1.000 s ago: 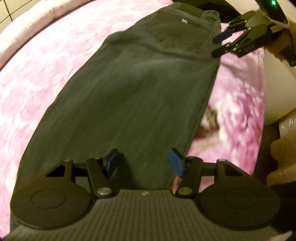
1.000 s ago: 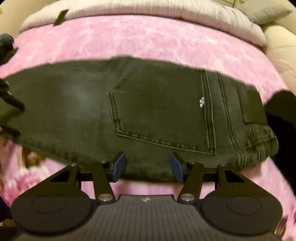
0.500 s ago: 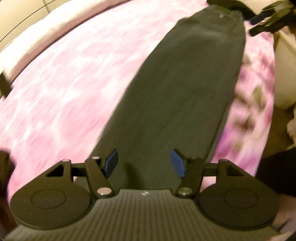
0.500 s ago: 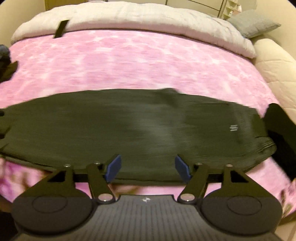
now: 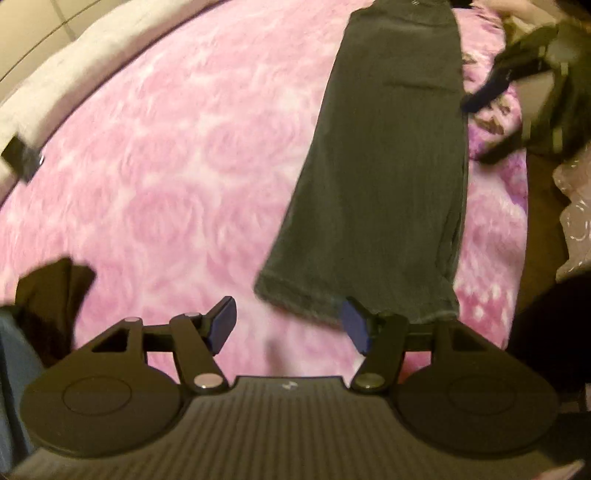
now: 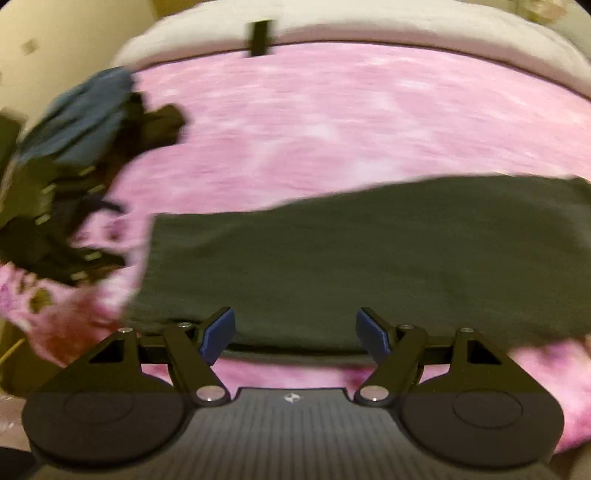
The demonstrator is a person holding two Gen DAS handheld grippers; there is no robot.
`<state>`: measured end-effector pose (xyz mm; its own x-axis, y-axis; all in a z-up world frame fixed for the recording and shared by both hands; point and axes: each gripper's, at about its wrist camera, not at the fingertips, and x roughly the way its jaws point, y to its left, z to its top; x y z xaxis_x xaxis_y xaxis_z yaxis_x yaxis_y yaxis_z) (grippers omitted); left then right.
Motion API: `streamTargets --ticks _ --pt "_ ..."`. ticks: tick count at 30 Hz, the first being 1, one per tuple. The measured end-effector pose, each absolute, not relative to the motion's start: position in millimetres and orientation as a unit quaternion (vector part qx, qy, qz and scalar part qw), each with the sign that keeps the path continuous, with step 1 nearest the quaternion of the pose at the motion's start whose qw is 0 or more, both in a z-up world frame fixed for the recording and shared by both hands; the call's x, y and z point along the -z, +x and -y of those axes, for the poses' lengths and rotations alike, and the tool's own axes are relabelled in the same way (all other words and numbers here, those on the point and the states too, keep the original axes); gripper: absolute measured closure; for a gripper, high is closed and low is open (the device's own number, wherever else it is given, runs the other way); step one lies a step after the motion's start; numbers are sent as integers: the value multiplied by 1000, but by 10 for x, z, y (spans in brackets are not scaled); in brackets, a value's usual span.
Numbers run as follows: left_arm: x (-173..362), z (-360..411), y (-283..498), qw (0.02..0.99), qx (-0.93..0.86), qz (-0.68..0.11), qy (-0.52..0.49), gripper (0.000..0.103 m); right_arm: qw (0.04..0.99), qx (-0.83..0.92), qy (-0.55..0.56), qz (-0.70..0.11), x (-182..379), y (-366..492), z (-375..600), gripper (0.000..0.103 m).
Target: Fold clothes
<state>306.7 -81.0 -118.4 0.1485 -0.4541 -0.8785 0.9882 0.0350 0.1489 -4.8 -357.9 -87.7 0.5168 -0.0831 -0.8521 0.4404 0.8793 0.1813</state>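
Dark grey jeans (image 5: pixel 388 166) lie flat on the pink blanket (image 5: pixel 166 166), folded lengthwise, leg on leg. In the left wrist view the hem is the near end and the waist is far away at the top. My left gripper (image 5: pixel 288 326) is open just short of the hem, over bare blanket, holding nothing. In the right wrist view the jeans (image 6: pixel 369 266) run across the frame. My right gripper (image 6: pixel 295 332) stands open at their near long edge, close to the hem end, with nothing held. Each gripper shows blurred in the other's view: the right gripper (image 5: pixel 480 129), the left gripper (image 6: pixel 118 236).
A heap of blue and black clothes (image 6: pixel 88 122) lies on the blanket beyond the hem end, its dark garment (image 5: pixel 51 295) by my left gripper. A pale duvet (image 6: pixel 369 29) lines the far side. The bed's edge and crinkled plastic (image 5: pixel 576 206) are at the right.
Both grippers moved along the jeans toward the hem. The left one backed off from over the leg to just past the hem. The right one left the pocket area for the lower leg.
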Motion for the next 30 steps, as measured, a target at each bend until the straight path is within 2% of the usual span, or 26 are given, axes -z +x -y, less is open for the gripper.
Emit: streamTargets --ticks 3,5,7,9,10,18,20,23,26,30 --pt "1138 734 3176 630 580 -312 412 43 855 134 205 -457 1021 229 3388 33" --pt "1290 824 3271 620 582 -305 429 43 858 134 206 -452 1153 342 3307 33" --pt "1440 911 3366 610 584 -298 445 39 855 133 209 -455 1303 398 3252 33" --pt "1517 924 3446 598 599 -291 447 27 847 136 211 -468 1465 423 3156 33" --pt "1554 930 3486 591 606 -288 448 25 846 140 202 -472 1517 412 3083 32" --pt "1564 987 3621 538 652 -281 455 26 832 239 165 -474 1567 454 2654 32" --pt "1497 1002 3668 540 643 -309 446 29 819 271 171 -477 1497 461 2581 33" --pt "1309 1038 3818 560 612 -415 374 39 797 315 183 -482 1357 466 2491 33" --pt "1052 1031 3884 570 596 -490 284 37 790 347 192 -467 1112 421 2329 33" --pt "715 1096 3760 547 627 -494 253 31 785 360 192 -466 981 419 2107 33"
